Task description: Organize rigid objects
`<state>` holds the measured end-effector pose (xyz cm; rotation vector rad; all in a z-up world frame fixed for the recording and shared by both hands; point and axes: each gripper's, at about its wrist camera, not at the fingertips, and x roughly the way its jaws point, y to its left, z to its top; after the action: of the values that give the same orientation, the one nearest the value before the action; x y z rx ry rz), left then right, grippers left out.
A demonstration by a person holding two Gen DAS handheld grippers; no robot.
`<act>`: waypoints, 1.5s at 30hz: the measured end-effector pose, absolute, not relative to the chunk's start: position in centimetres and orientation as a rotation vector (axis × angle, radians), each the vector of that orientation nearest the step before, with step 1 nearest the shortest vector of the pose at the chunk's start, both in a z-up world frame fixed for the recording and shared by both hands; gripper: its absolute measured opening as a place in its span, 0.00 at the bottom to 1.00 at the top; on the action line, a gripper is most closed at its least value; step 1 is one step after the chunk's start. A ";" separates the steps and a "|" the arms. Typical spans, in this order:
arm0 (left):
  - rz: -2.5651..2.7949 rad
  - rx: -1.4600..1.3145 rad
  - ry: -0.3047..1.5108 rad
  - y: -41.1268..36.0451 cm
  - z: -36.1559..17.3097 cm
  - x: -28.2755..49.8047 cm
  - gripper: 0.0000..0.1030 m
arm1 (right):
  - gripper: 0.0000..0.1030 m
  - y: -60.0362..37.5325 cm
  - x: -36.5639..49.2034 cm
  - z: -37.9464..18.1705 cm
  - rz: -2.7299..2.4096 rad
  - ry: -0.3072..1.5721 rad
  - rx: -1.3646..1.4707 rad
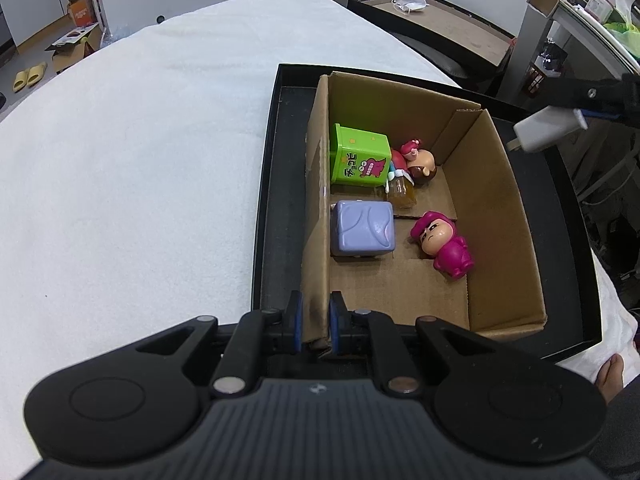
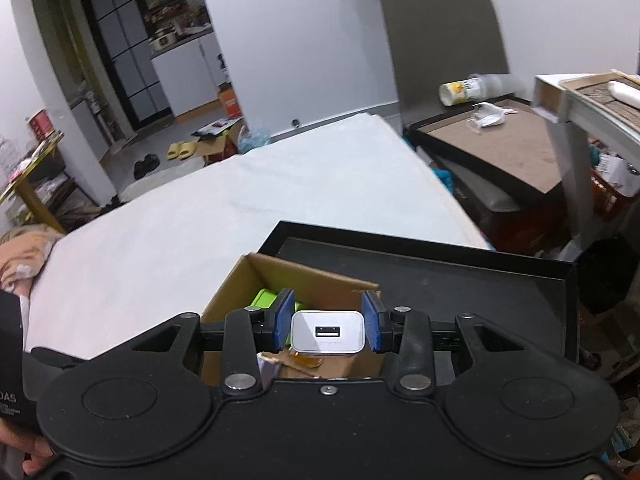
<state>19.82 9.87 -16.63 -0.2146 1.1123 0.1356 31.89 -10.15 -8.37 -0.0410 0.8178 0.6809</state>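
White cloth (image 1: pixel 132 168) covers the table under us, and on it sits a black tray (image 1: pixel 267 216) holding an open cardboard box (image 1: pixel 496 216), our landmark for everything else.

Our left gripper (image 1: pixel 315 316) is pressed together on the box's near-left wall, its blue pads pinching the cardboard edge from both sides. Our right gripper (image 2: pixel 328 326) pinches a white USB charger (image 2: pixel 328 334) between its blue pads; from the right wrist view the charger's socket faces us, and it hangs above the box's opening. From the left wrist view the same charger (image 1: pixel 546 128) shows in the air above the box's far-right rim, prongs pointing towards the box, clear of the cardboard.

Inside the box, a green toy bin (image 1: pixel 358 156) lies tipped against the left wall towards the far end. Just beside it, nearer the box's middle, lies a small figure with a brown head (image 1: pixel 420 164), and a little amber jar (image 1: pixel 402 192) touches the bin's lower corner. A lilac cube (image 1: pixel 363 229) rests against the left wall, nearer to us than the bin. A magenta figure (image 1: pixel 444 246) lies on its back on the box floor, apart from the cube, towards the right wall.

Beyond the tray's far-right side stands a dark low table (image 1: pixel 448 24) with a face mask (image 1: pixel 408 2) on it.
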 end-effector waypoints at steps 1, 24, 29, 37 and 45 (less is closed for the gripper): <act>0.134 -0.218 1.112 9.9 -16.6 19.8 0.12 | 0.35 -9.8 31.8 -8.5 0.687 0.823 -0.046; 0.096 -0.267 1.092 10.9 -16.9 19.7 0.12 | 0.43 -5.0 31.0 -12.8 0.674 0.899 -0.207; 0.099 -0.269 1.089 10.8 -16.9 19.7 0.12 | 0.51 -5.8 31.2 -12.2 0.657 0.887 -0.175; 0.108 -0.264 1.077 10.7 -16.5 19.4 0.12 | 0.63 -7.7 31.6 -11.9 0.605 0.889 -0.126; 0.122 -0.230 1.052 10.2 -15.4 19.3 0.12 | 0.73 -9.7 31.1 -11.1 0.583 0.908 -0.047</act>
<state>19.33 10.20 -15.37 -0.2296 1.0515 0.1224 31.07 -9.72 -11.11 -0.0475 0.9076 0.5829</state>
